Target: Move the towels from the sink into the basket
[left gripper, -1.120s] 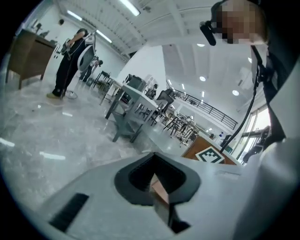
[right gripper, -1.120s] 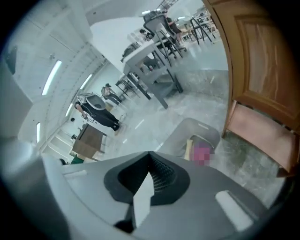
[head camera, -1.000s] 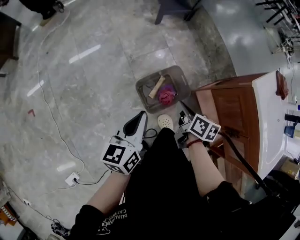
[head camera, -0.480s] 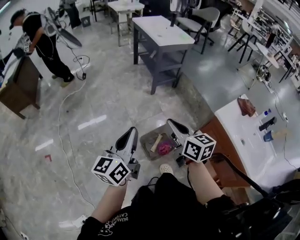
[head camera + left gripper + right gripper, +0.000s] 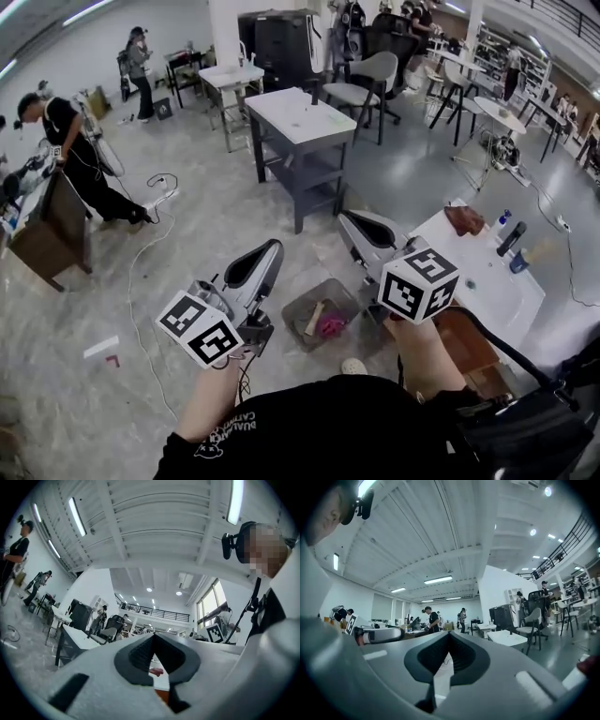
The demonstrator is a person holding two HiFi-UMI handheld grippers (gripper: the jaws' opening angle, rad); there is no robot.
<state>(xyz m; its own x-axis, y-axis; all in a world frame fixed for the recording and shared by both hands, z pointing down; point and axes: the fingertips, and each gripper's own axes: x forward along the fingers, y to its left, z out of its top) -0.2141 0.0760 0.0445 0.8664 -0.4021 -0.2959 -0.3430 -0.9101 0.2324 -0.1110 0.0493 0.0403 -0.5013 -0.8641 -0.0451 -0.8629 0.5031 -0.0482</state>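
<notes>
Here, the step in hand appears to be the return for another load. The left gripper (image 5: 271, 247) and right gripper (image 5: 348, 217) are held up level, each clenched on nothing. A pink towel (image 5: 330, 325) lies in the basket (image 5: 296, 312) on the floor. A brown cloth (image 5: 464, 219), likely a towel, rests on the sink (image 5: 473, 272) top. The next move calls for reaching right, releasing a claw, and grasping that cloth.
</notes>
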